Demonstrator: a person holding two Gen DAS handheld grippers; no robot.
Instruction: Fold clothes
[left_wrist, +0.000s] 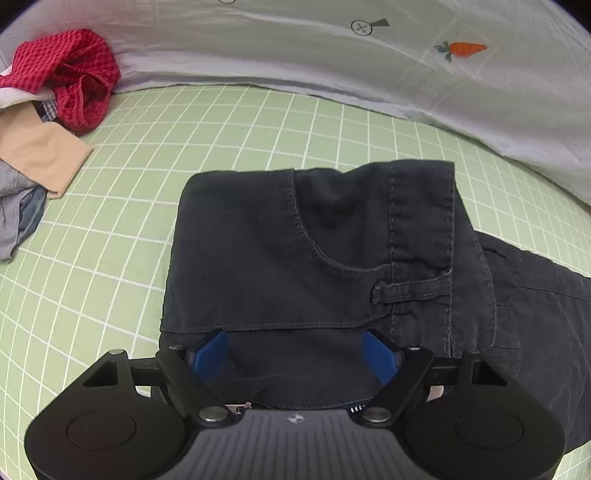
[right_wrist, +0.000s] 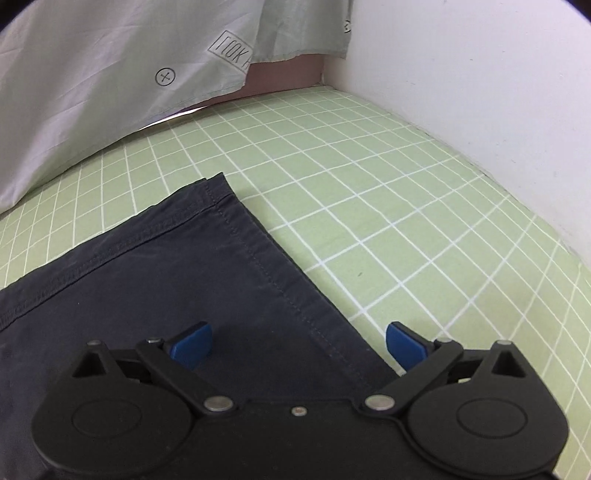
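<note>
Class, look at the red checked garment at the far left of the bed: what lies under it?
Under the red checked garment show a white cloth edge, a beige garment and grey fabric. How far each runs beneath the pile is covered.

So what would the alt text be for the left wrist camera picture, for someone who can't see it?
Dark navy folded trousers lie on a green grid-patterned sheet, with the open left gripper and its blue pads just above their near edge. A heap of unfolded clothes topped by a red checked garment sits far left.
</note>
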